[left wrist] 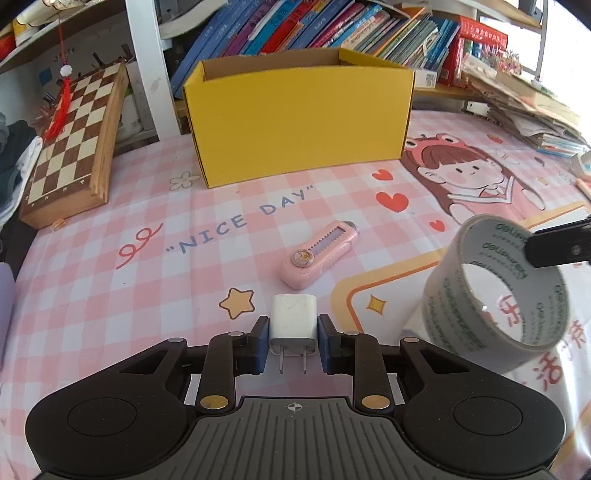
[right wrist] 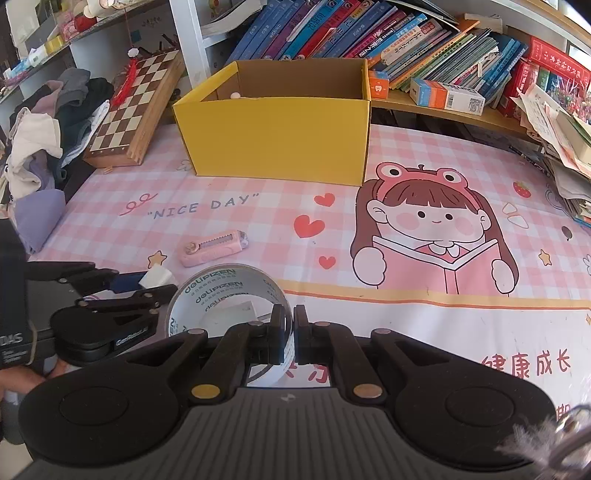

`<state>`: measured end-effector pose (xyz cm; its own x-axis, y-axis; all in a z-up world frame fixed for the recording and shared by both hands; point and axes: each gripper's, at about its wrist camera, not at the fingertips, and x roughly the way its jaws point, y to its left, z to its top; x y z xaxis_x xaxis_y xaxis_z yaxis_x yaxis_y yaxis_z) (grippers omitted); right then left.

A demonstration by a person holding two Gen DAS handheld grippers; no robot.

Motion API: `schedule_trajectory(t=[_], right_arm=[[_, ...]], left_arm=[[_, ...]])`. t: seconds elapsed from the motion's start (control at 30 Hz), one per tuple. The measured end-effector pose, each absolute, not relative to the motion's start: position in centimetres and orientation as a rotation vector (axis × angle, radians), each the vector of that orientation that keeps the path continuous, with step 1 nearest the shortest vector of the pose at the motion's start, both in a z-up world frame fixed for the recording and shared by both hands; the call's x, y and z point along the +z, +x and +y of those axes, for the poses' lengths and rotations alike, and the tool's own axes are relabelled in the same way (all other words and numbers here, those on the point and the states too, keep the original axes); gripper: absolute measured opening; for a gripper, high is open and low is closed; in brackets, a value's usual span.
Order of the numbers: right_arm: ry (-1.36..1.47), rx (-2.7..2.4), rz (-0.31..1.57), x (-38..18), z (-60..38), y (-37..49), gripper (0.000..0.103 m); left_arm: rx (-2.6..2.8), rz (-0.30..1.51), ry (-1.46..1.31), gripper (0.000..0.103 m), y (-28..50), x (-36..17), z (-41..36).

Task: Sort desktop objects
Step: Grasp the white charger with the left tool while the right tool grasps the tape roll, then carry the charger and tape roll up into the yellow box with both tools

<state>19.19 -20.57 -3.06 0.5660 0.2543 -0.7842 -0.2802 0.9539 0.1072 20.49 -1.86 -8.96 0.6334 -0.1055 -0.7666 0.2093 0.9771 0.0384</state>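
Note:
A white plug adapter (left wrist: 293, 321) with two metal prongs sits between the blue pads of my left gripper (left wrist: 293, 343), which is shut on it, low over the pink checked mat. The same adapter (right wrist: 155, 277) shows in the right wrist view beside the left gripper's fingers (right wrist: 122, 280). My right gripper (right wrist: 294, 334) is shut on the wall of a clear tape roll (right wrist: 229, 295), held above the mat; the tape roll (left wrist: 495, 291) hangs at the right in the left wrist view. A pink utility knife (left wrist: 319, 254) lies on the mat just beyond the adapter.
An open yellow cardboard box (left wrist: 295, 125) stands at the back centre of the mat. A folded chessboard (left wrist: 74, 144) leans at the left, clothes (right wrist: 48, 136) beyond it. Bookshelves (right wrist: 369, 33) and stacked papers (left wrist: 524, 110) line the back and right.

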Motion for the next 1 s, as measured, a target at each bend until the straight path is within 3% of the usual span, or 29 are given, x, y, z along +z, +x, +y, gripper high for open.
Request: schedule_trajectory(t=[1.0], right_arm=[[0.002, 0.308, 0.91, -2.0, -20.7, 16.2, 0.005]], left_arm=[[-0.18, 0.814, 0.078, 0.025, 14.7, -5.6, 0.3]])
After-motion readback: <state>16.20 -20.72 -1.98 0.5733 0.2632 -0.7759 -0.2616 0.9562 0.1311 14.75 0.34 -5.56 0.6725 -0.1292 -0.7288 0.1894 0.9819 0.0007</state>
